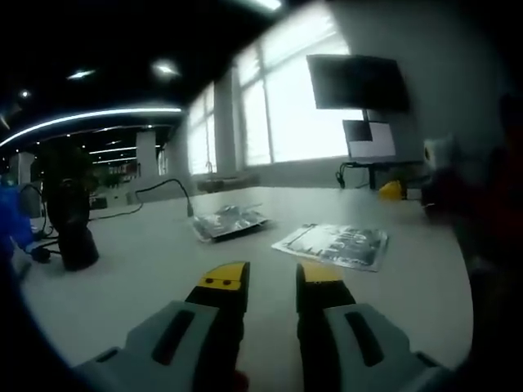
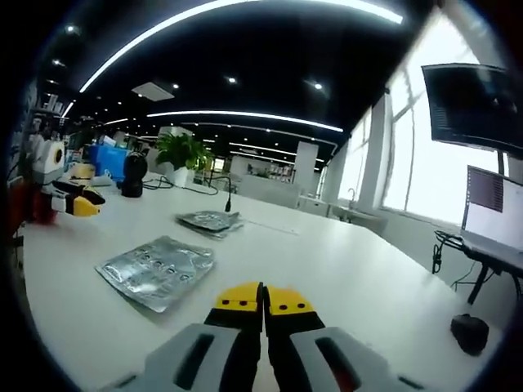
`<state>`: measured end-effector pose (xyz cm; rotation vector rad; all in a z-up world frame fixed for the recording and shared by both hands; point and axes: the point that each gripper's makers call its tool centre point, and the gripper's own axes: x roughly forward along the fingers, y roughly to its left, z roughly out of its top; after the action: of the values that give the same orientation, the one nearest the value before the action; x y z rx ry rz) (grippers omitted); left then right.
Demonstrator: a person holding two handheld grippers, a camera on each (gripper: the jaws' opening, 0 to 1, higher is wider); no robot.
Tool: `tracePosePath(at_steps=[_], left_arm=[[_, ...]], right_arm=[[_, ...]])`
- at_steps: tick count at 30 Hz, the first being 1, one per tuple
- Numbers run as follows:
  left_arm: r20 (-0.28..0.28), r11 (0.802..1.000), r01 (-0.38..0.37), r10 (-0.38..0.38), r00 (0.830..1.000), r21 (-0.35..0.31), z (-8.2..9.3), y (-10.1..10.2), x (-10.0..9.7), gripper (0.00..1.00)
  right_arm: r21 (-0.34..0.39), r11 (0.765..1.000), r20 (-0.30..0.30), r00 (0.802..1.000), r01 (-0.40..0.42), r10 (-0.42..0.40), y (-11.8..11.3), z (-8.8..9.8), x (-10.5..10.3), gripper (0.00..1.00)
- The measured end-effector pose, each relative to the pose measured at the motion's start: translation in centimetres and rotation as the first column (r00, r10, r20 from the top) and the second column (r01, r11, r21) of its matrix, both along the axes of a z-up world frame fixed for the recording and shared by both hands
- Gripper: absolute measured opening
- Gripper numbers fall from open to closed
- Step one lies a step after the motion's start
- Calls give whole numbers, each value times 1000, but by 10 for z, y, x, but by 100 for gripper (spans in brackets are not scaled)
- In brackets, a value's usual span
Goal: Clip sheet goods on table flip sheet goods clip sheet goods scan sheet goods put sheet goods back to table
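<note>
On the white table (image 1: pixel 147 269) lie two foil packets (image 2: pixel 157 269); left gripper (image 1: pixel 272 278) parted, right gripper (image 2: pixel 262 299) closed, empty.

- Left gripper view: dim overall, backlit by big windows (image 1: pixel 278 106) — blown out white, no detail outside.
- Monitor (image 1: pixel 357 82) reads as a dark silhouette vs. that glare.
- Right side smeared, out of focus; something dark & blurry there, can't tell what.
- Ceiling strip lights (image 2: pixel 245 116) in right gripper view curve hard — fisheye bend twd edges.
- Right gripper view brighter, sharper; table (image 2: pixel 343 269) evenly lit, soft shadows only.
- Foil packet (image 2: pixel 157 269) near my jaws throws small glints.
- My own jaws slightly soft, too close.
</note>
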<state>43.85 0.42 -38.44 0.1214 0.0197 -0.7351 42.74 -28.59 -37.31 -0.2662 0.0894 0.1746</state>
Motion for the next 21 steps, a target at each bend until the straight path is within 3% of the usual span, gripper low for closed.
tracePosePath(at_steps=[7,21], left_arm=[[0,1000,-1,1,1000,-3,0,0,0,16],[3,1000,5,-5,1000,2,0,-1,-3,16]], right_arm=[[-49,998,17,999,-31,32,11,17,8,0],[-101,988,-19,993,-121,120,35,31,17,0]])
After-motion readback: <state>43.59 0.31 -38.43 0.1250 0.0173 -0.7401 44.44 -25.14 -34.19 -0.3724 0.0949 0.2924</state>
